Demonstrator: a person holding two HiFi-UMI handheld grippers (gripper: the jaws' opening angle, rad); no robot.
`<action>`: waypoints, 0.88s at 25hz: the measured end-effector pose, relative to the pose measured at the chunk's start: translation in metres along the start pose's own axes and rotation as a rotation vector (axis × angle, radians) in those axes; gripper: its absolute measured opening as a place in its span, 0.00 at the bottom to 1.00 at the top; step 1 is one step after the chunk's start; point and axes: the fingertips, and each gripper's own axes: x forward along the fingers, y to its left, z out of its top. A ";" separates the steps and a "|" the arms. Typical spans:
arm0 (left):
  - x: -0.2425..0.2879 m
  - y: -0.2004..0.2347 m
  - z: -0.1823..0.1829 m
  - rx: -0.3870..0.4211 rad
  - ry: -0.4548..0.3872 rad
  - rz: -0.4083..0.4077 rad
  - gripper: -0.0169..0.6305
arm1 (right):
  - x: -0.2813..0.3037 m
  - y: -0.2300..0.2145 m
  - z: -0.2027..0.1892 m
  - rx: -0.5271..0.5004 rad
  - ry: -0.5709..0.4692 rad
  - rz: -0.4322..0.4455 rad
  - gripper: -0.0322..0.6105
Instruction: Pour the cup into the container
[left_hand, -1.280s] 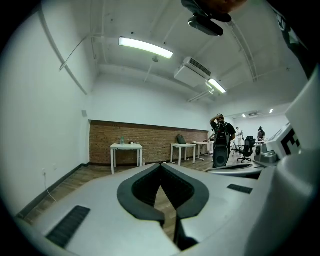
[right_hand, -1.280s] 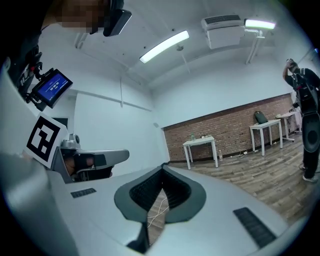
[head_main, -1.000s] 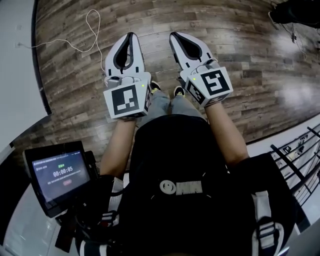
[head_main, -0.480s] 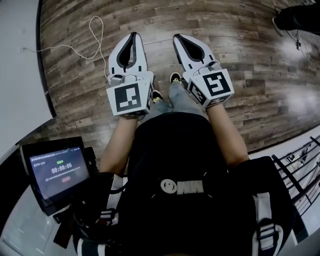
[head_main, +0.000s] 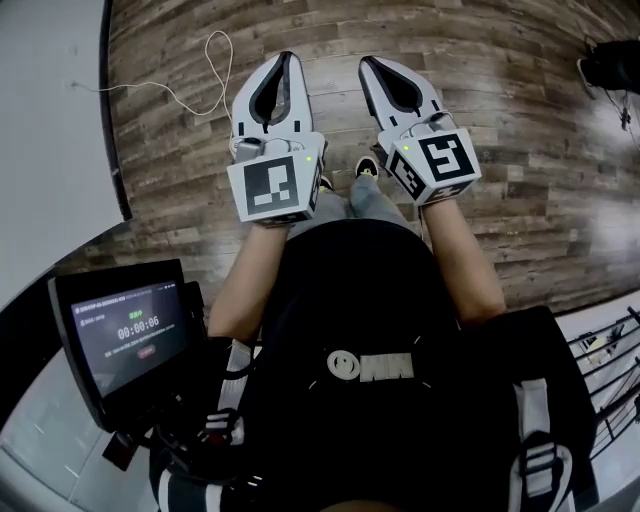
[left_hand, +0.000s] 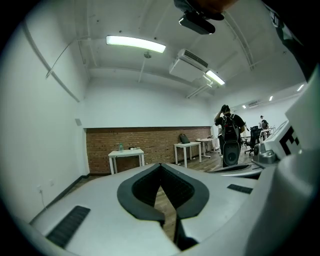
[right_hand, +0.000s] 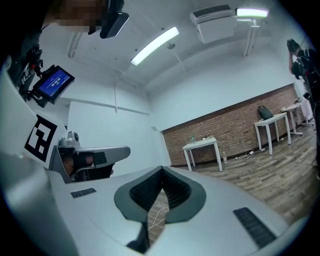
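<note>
As we look down from the head view, both grippers are held out side by side over the wooden floor (head_main: 500, 120), pointing away from the body. On the left gripper (head_main: 284, 60) the jaws are pressed together with nothing between them. Its own view agrees: the dark pads (left_hand: 142, 187) meet at the tip, and only floorboards show through the slot behind them. It's the same story on the right gripper (head_main: 368, 64), which is closed tight and empty. Through its slot we glimpse a thin white cable (head_main: 190, 90) looping across the boards.

Each marker cube faces up at us, the left one (head_main: 275, 188) and the right one (head_main: 440, 160). Beneath them we see bare forearms and a black shirt (head_main: 340, 300). A small screen (head_main: 125, 335) sits on a mount at lower left.

Cup and container? We find neither in any view. Far off, white tables (left_hand: 126, 152) stand along a brick wall (left_hand: 100, 145), and the items on them are too small to name. A person with a backpack (left_hand: 230, 130) stands off to the right.
</note>
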 end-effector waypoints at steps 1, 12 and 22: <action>0.002 0.006 -0.001 -0.003 0.003 0.009 0.02 | 0.007 0.001 0.000 0.000 0.004 0.007 0.05; 0.043 0.083 -0.016 -0.046 0.009 0.018 0.02 | 0.090 0.008 0.003 -0.046 0.031 0.004 0.05; 0.094 0.169 -0.014 -0.103 -0.014 -0.016 0.02 | 0.192 0.025 0.016 -0.104 0.072 0.000 0.05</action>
